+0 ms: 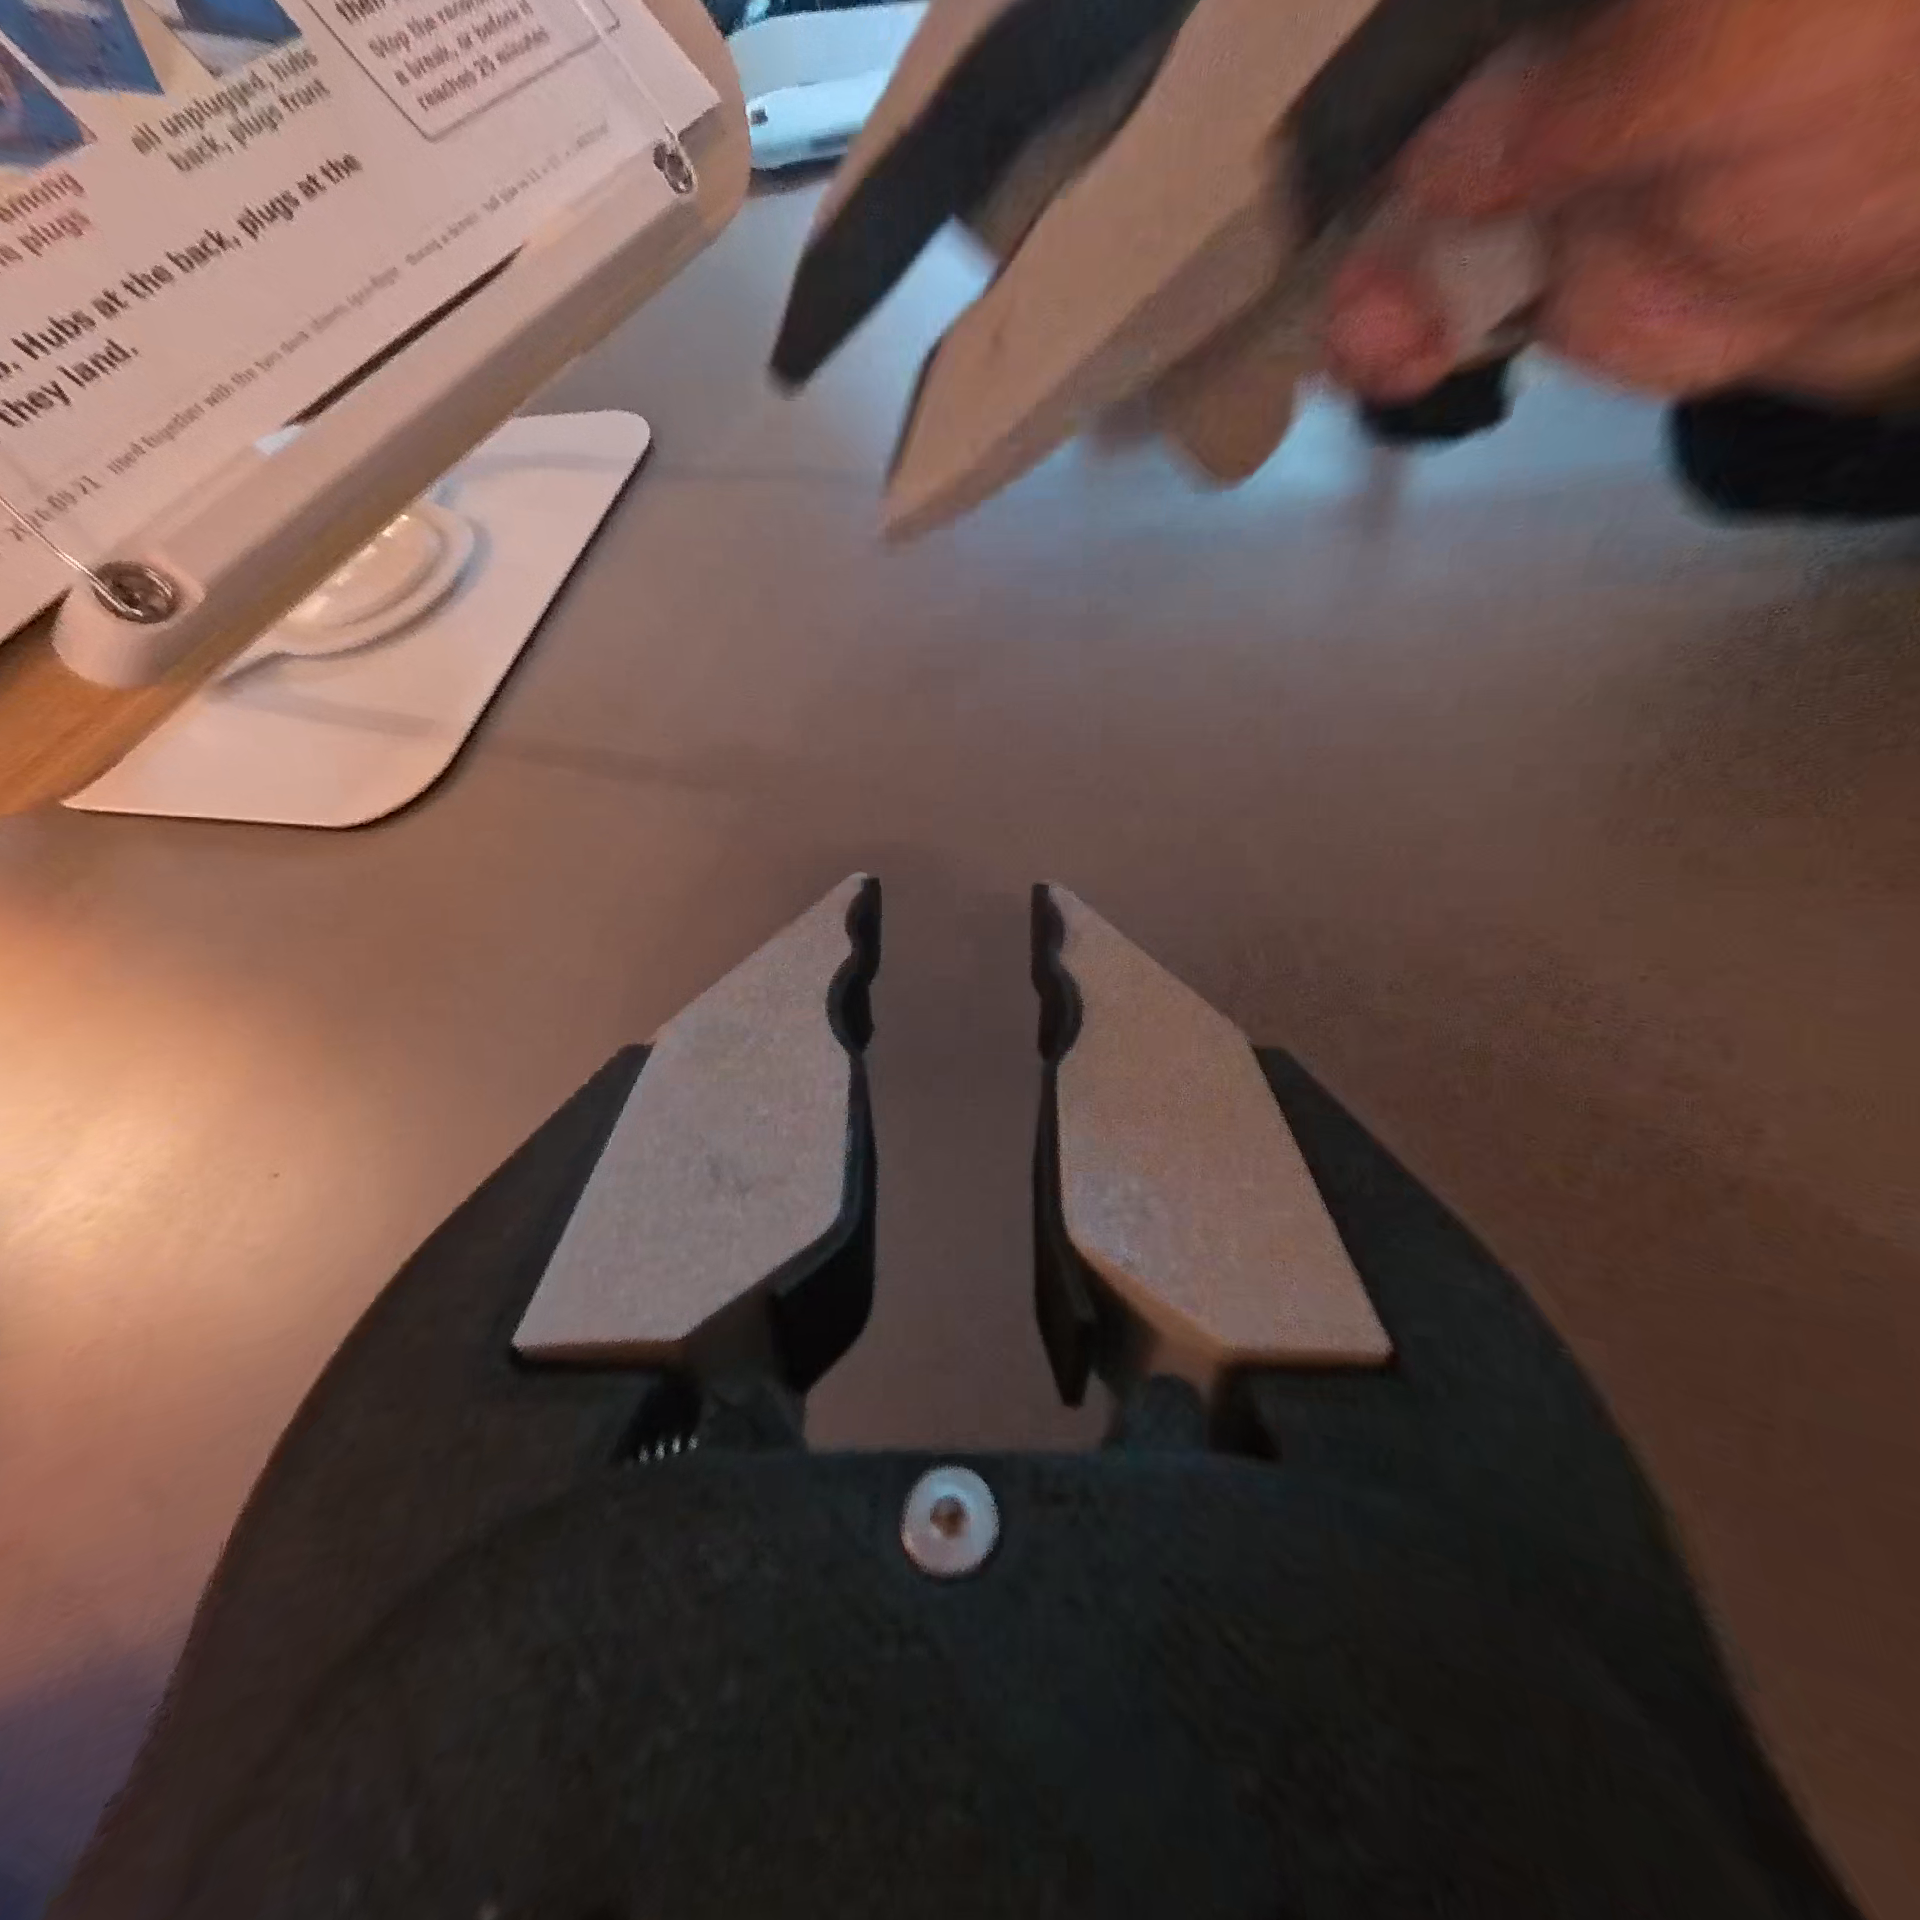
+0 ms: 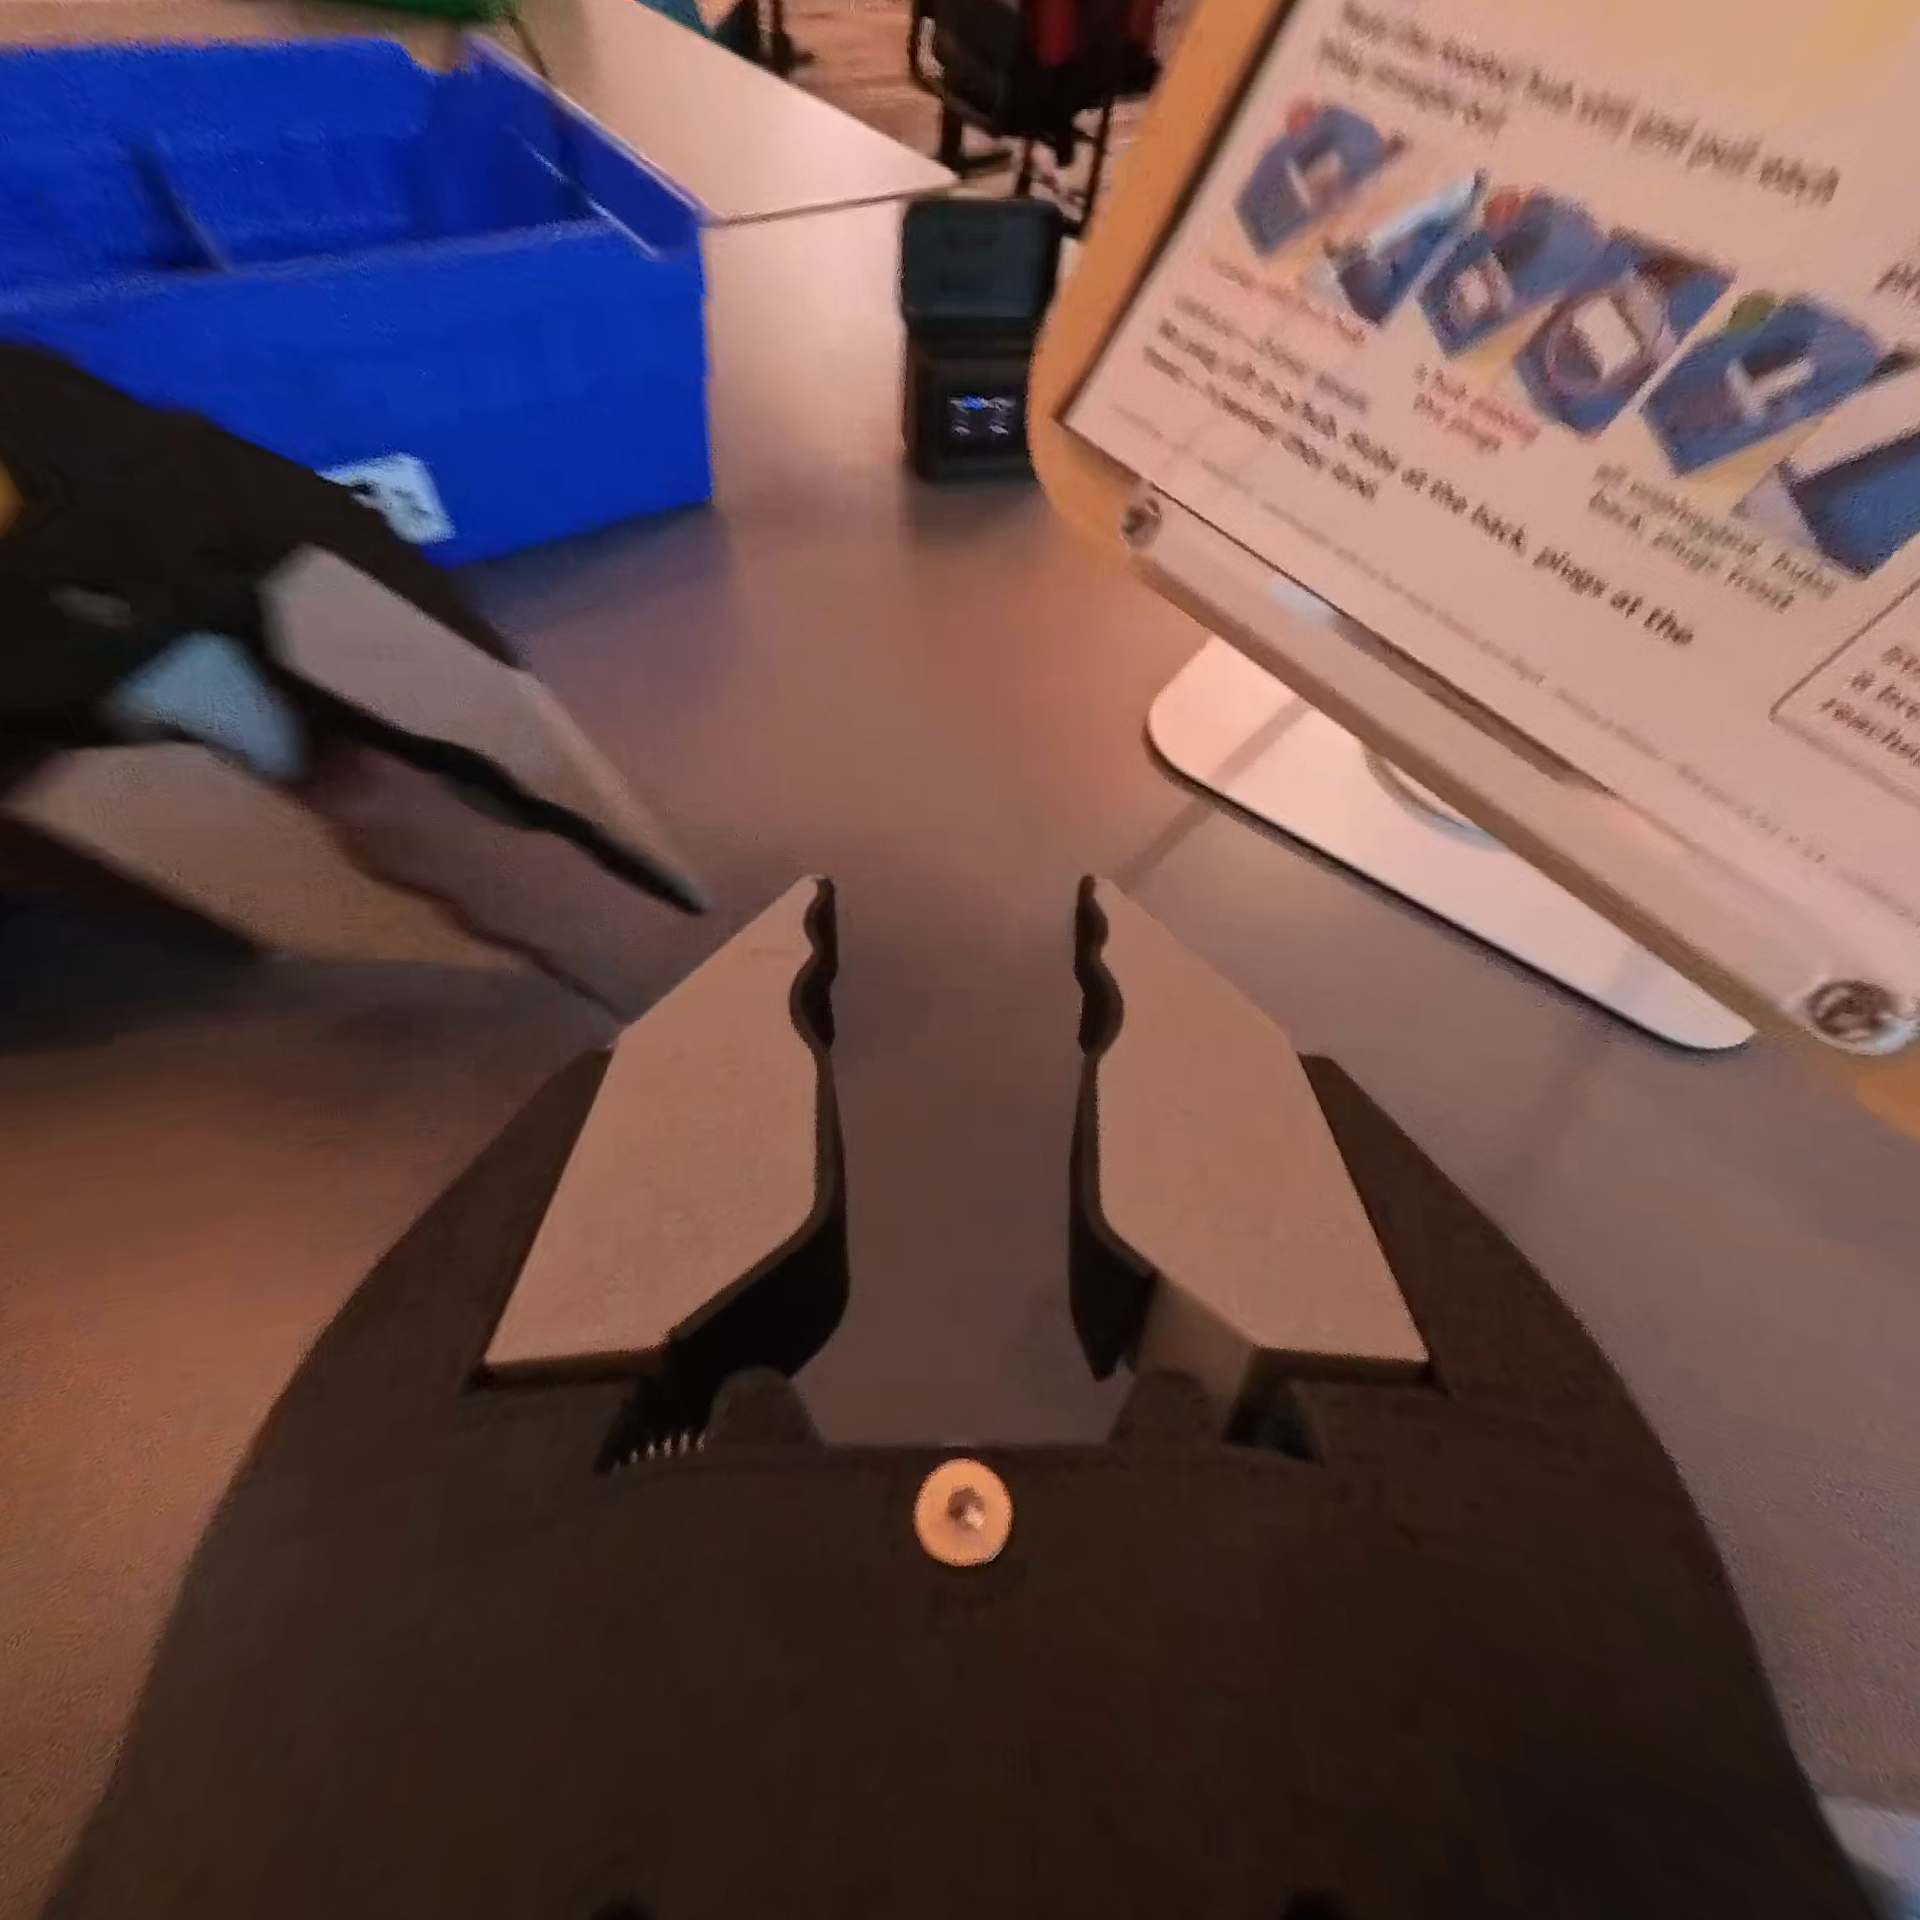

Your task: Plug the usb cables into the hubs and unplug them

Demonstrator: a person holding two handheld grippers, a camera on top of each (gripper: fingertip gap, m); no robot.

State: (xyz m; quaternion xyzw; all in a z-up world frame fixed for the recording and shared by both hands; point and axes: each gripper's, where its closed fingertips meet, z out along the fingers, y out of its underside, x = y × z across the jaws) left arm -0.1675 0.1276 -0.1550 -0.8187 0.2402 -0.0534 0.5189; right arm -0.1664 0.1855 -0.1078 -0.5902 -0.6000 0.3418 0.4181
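The left gripper (image 1: 956, 914) sits low centre, jaws slightly apart and empty; the right gripper (image 2: 954, 914) likewise (a bit wider). A sign (image 2: 1507, 436) fills upper right, a blue bin (image 2: 364, 312) upper left. Cables and hubs: not visible.

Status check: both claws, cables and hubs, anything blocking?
Left claw open, empty. Right claw open, empty, over bare table. No cables or hubs in view. Instruction stand to the right, blue bin to the left.
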